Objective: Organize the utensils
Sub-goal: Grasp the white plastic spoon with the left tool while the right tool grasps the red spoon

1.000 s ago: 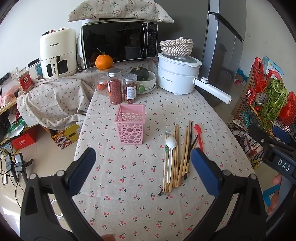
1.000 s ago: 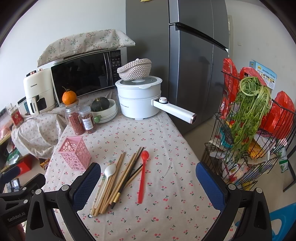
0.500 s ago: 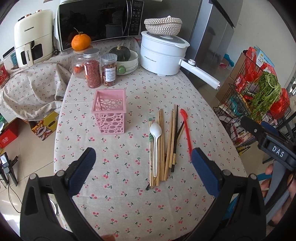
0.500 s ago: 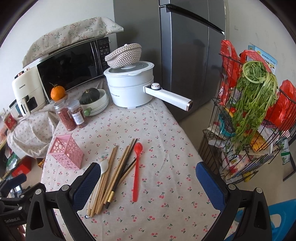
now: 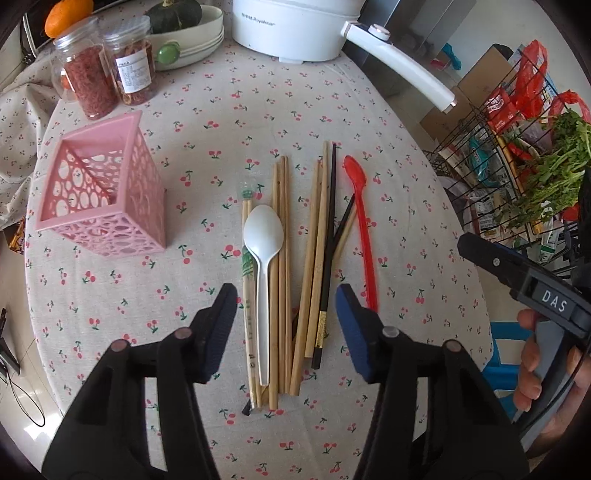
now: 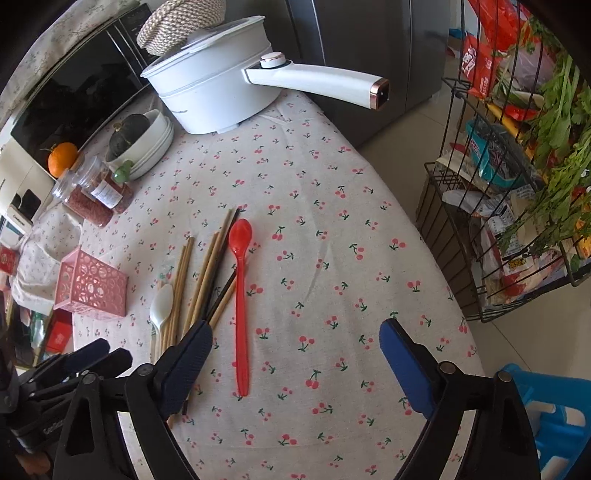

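Note:
Several wooden chopsticks point(image 5: 280, 258), a black chopstick point(image 5: 327, 258), a white spoon point(image 5: 263, 236) and a red spoon point(image 5: 364, 236) lie side by side on the cherry-print tablecloth point(image 5: 229, 110). An empty pink perforated holder point(image 5: 99, 192) stands to their left. My left gripper point(image 5: 286, 325) is open, low over the near ends of the chopsticks and white spoon, straddling them. My right gripper point(image 6: 295, 354) is open above the cloth, the red spoon point(image 6: 240, 295) between its fingers near the left one. The holder point(image 6: 90, 286) shows at the left there.
A white electric pot point(image 6: 214, 99) with a long handle point(image 6: 317, 79) stands at the back. Two spice jars point(image 5: 107, 77), a bowl with a dark squash point(image 5: 184, 26) and an orange point(image 5: 66, 14) sit behind the holder. A wire rack with greens point(image 6: 524, 166) stands right of the table.
Both grippers have dropped and moved forward toward the utensils. The left gripper's jaws have narrowed around the chopstick bundle; the right gripper now hangs over the red spoon.

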Tool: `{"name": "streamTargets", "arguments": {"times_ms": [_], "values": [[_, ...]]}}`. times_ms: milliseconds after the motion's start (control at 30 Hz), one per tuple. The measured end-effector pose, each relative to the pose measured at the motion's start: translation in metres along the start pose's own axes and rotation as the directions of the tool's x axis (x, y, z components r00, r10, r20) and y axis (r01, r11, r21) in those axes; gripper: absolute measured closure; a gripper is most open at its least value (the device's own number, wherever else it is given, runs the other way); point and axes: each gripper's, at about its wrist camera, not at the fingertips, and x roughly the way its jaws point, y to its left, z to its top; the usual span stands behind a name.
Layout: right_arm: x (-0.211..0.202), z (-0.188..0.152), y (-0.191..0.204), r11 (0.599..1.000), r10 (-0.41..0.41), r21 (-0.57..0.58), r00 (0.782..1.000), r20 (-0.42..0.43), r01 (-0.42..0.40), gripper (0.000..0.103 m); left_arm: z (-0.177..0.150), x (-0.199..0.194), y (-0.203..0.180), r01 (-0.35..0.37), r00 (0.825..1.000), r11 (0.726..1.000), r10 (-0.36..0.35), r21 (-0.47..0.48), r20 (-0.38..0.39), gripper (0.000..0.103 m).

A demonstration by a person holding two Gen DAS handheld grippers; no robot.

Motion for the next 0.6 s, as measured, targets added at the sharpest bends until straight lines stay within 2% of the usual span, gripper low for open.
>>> {"name": "streamTargets", "arguments": {"times_ms": [133,400,500,600], "values": [[0.013,0.005,-0.004,0.999,0.036,-0.002,0.999,-0.032,-0.037,0.022,0.02,0.026,-0.003,-0.053,0.998,0.999,0.053,0.001,-0.043,0.056],[0.027,0.011,-0.005,0.998,0.054,-0.027,0.997,-0.058,-0.056,0.023,0.046,0.065,-0.003,-0.15,0.979,0.988,0.153,0.034,-0.136,0.058],[0.031,0.012,-0.008,0.998,0.053,-0.025,0.996,-0.066,-0.055,0.023,0.05,0.069,0.001,-0.132,0.98,0.991,0.133,0.017,-0.15,0.066],[0.034,0.014,-0.011,0.999,0.048,-0.02,0.997,-0.068,-0.05,0.023,0.049,0.064,0.002,-0.133,0.982,0.991,0.136,0.031,-0.13,0.066]]}}
